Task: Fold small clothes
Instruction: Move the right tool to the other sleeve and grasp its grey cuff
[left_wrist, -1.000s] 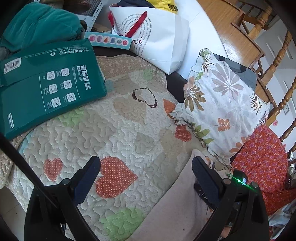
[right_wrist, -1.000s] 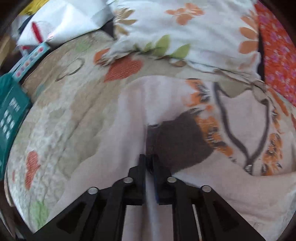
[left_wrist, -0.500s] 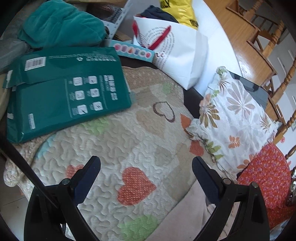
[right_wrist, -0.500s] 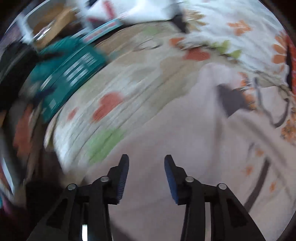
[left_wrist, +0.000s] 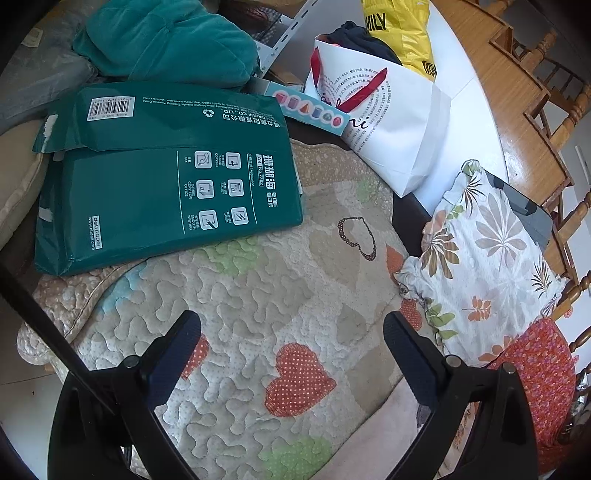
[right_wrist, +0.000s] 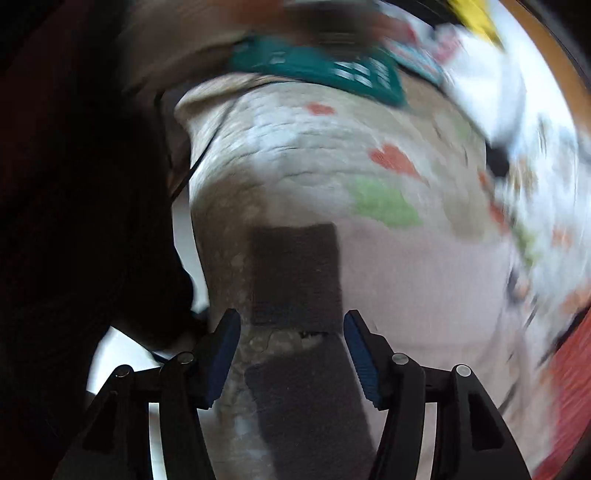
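A small pale pink garment (right_wrist: 417, 280) lies on a quilted heart-pattern cover (left_wrist: 258, 291). Its dark brown band (right_wrist: 295, 273) lies straight ahead of my right gripper (right_wrist: 291, 325), which is open and empty just above it; this view is blurred. In the left wrist view only a corner of the pink garment (left_wrist: 384, 432) shows at the bottom, by the right finger. My left gripper (left_wrist: 291, 328) is open wide and empty, held above the quilt to the left of the garment.
A green paper ream pack (left_wrist: 166, 177) lies at the far left of the quilt. A white paper bag (left_wrist: 399, 122), a floral pillow (left_wrist: 480, 258) and a red patterned cloth (left_wrist: 535, 380) line the right side. A teal garment (left_wrist: 166, 40) lies behind.
My right gripper has let go of the garment, opened and swung left along it to the dark band. My left gripper has drawn back and up, so less garment shows.
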